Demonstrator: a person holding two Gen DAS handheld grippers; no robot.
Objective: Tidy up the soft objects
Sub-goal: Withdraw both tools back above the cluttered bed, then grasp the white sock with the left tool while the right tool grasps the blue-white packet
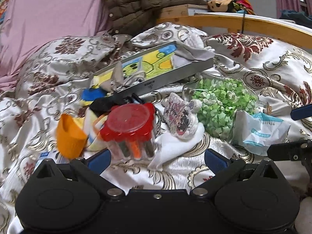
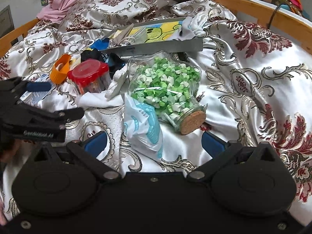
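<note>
My left gripper [image 1: 158, 159] is open low over the bedspread, just in front of a red-lidded clear jar [image 1: 128, 128] and a white cloth [image 1: 169, 148]. A small printed plush [image 1: 181, 117] lies on that cloth. A blue and yellow soft toy [image 1: 91, 95] and a black cloth [image 1: 105, 103] sit behind the jar. My right gripper [image 2: 154, 144] is open, and a white and blue tissue pack [image 2: 144, 126] lies between its fingers. The left gripper [image 2: 37, 87] shows at the left edge of the right wrist view, near the red-lidded jar [image 2: 88, 76] and the white cloth [image 2: 97, 99].
A glass jar of green paper stars [image 2: 165, 85] lies on its side with a cork stopper [image 2: 192, 121]. An orange cup [image 1: 70, 136] lies left of the red-lidded jar. A metal tray [image 1: 165, 80] holds a drawing and a grey cloth [image 1: 193, 50]. A wooden bed rail [image 2: 253, 9] curves behind.
</note>
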